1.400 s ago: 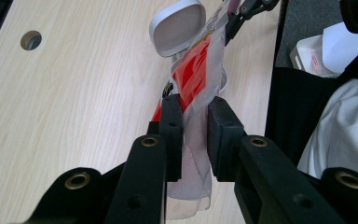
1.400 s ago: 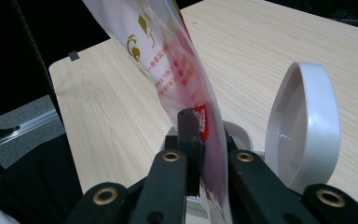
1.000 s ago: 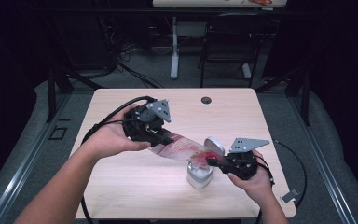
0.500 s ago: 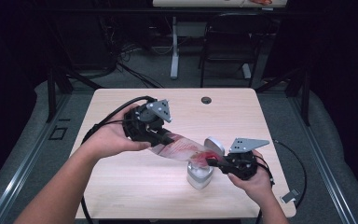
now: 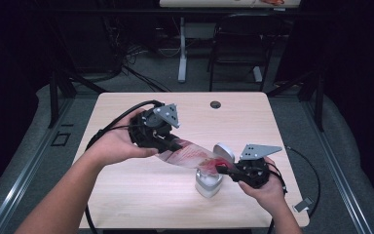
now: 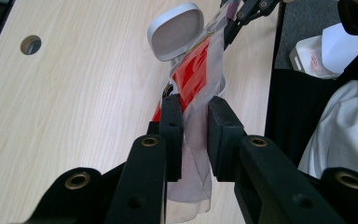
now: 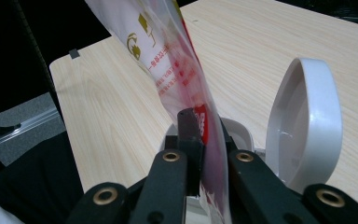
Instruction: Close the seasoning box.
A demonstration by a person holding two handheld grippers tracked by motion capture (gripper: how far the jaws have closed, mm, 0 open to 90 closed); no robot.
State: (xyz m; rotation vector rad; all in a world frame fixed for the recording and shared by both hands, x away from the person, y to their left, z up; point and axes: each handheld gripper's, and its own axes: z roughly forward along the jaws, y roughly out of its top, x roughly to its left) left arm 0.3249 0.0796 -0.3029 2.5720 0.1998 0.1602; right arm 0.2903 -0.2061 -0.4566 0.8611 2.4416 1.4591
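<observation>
A clear plastic bag [image 5: 190,157] with red print is stretched between my two grippers above the light wooden table [image 5: 126,185]. My left gripper [image 5: 175,145] is shut on the bag's clear end [image 6: 198,77], its pads [image 6: 172,126] pressing both sides. My right gripper [image 5: 220,168] is shut on the red end of the bag [image 7: 168,60], right over a small white container [image 5: 208,183]. The container's hinged lid [image 5: 223,152] stands open, and its lid [image 7: 307,126] rises just right of my right jaws, with the rim [image 7: 240,133] behind them. The lid [image 6: 177,30] also stands beyond the bag.
A round cable hole [image 5: 215,104] sits near the table's far edge. Black cables trail off the left edge [image 5: 102,131] and the right edge [image 5: 302,161]. A chair [image 5: 238,53] and a table leg [image 5: 181,48] stand behind in the dark.
</observation>
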